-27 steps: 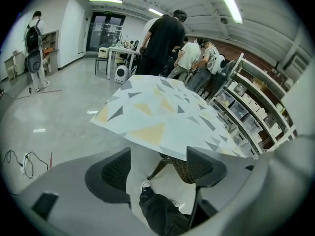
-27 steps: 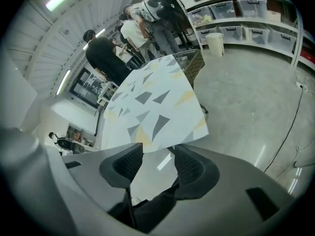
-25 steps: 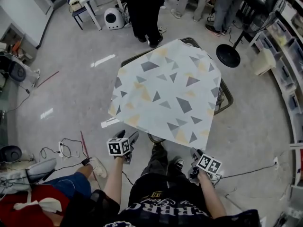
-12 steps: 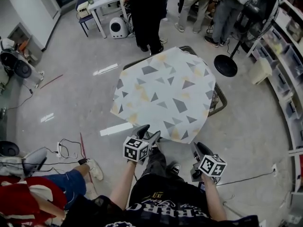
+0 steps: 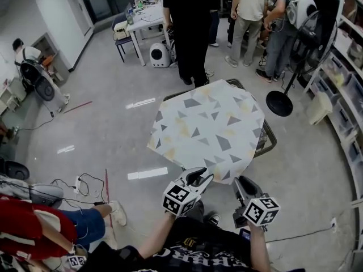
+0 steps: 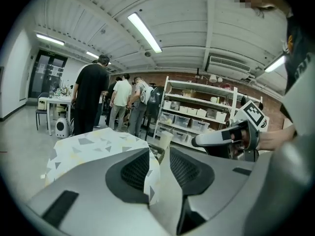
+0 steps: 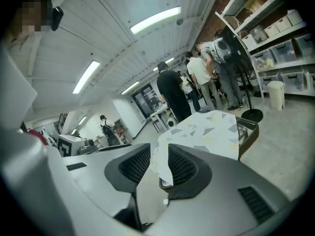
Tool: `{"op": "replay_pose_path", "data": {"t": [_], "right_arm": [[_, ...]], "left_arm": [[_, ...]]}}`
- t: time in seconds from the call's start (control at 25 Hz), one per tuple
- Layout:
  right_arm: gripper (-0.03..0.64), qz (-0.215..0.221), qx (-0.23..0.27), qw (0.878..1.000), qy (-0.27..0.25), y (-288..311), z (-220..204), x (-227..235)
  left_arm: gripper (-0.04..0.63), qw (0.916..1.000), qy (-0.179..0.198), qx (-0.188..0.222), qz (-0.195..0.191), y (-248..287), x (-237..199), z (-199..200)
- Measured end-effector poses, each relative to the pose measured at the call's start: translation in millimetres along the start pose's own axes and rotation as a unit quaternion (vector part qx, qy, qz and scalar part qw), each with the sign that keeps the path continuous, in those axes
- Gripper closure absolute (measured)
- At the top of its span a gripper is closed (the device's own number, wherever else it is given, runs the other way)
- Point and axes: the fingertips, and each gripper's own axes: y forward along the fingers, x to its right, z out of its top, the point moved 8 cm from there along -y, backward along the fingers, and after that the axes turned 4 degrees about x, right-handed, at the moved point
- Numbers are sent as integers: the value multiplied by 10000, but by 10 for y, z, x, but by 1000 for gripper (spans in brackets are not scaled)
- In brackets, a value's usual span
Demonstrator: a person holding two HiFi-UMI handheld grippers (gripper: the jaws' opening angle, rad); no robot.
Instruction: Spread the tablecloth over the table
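Observation:
The tablecloth, pale with grey and yellow triangles, lies draped over a small dark-framed table. My left gripper is at the cloth's near edge. In the left gripper view a hanging fold of the cloth lies against one pad, with a gap left to the other pad. My right gripper is at the same edge, further right. In the right gripper view a cloth corner hangs between its jaws, not pinched. Both grippers' jaws have just been closing.
Several people stand just beyond the table. A floor fan stands at its right, with shelving along the right wall. A white table is further back. A seated person and floor cables are at the left.
Both grippers have risen from low by my legs to the cloth's near edge, the left one also moving right. The head view has tilted up and shows more of the room.

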Motion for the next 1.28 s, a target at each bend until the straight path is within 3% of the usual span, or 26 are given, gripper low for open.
{"op": "replay_pose_path", "data": {"t": [0.2,0.52,1.04,1.28], "right_arm": [[515,320,206,9989,-264,-142,163,-207],[551,475,413,9965,-554,-299,274,-388],[601,540,465,9932,-917,-412,316,-414],[601,554,457,9926,-981,-437,328,-364]], "left_arm": [[486,9993,331,154,-99,-105,297,152],[523,9974,649,243,-199,-169,573,221],[543,9953,903,263,-241,-164,751,333],[569,9937,1012,154,-463,-94,824,344]]}}
